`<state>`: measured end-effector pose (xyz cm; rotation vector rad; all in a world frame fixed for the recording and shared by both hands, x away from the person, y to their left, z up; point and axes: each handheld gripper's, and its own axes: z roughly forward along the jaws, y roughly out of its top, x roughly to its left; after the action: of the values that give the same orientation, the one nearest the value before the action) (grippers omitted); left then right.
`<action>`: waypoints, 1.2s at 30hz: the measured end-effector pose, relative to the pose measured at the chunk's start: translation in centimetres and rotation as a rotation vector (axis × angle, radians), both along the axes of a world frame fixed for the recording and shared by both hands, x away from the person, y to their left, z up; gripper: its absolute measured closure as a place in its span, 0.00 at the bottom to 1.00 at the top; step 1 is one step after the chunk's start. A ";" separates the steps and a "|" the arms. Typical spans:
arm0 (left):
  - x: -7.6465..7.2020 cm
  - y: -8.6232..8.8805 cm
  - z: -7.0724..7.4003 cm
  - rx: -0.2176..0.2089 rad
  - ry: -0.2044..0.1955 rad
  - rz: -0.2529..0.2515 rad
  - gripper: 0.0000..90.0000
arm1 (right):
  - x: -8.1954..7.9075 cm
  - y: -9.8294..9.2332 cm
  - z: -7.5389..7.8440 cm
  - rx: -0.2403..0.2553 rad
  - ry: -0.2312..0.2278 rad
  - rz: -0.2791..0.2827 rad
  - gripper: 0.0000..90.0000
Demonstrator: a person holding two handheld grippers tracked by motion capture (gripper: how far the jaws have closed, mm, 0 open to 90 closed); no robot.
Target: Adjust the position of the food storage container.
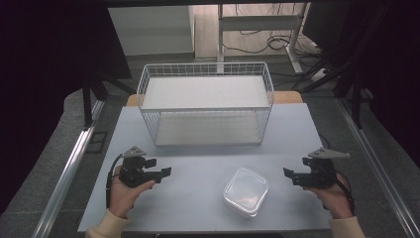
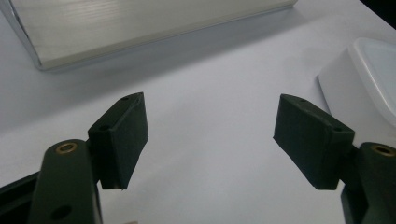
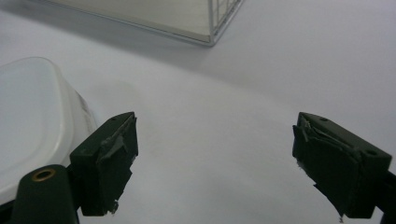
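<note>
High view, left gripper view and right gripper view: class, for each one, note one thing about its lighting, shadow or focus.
High view: lit table, dark surroundings, slightly soft. Left gripper view: wire basket casts a soft shadow toward the camera; plastic container blurred. Right gripper view: container washed out and blurred; hand-held gripper pads show frayed edges.

A clear lidded box (image 1: 245, 191) is lying closed and flat near the front edge of the bench (image 1: 198, 163). A white two-tier wire rack (image 1: 206, 103) is standing upright at the back, well apart from the box, its shelves bare.
</note>
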<state>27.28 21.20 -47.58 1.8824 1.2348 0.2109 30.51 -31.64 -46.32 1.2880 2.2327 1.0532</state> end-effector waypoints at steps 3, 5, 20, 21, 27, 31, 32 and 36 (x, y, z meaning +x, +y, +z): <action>0.0 -0.2 0.0 0.002 0.001 -0.003 0.28 | 0.0 -0.4 -0.1 -0.003 0.006 -0.011 0.16; -0.1 -0.3 0.0 0.008 0.000 -0.006 0.28 | 0.0 -0.7 -0.1 -0.008 0.011 -0.023 0.16; -1.0 0.1 0.5 0.007 -0.013 -0.009 0.27 | 0.0 -0.3 0.4 0.004 0.030 -0.032 0.19; -1.0 0.2 0.6 0.007 -0.013 -0.005 0.27 | 0.0 -0.3 0.3 0.004 0.034 -0.031 0.19; -1.0 0.2 0.6 0.007 -0.014 -0.008 0.27 | 0.0 -0.1 0.4 0.006 0.039 -0.014 0.21; -0.9 0.0 0.6 0.009 -0.011 -0.013 0.27 | -0.4 0.0 1.1 0.007 0.030 -0.002 0.25; -1.0 0.0 0.6 0.008 -0.012 -0.014 0.27 | -0.5 0.0 1.3 0.005 0.029 0.002 0.25; -1.0 0.0 0.7 0.006 -0.015 -0.014 0.27 | -0.7 0.1 1.8 0.002 0.033 0.006 0.28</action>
<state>26.29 21.25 -46.92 1.8911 1.2121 0.2214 29.77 -31.50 -44.55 1.3090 2.2621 1.0440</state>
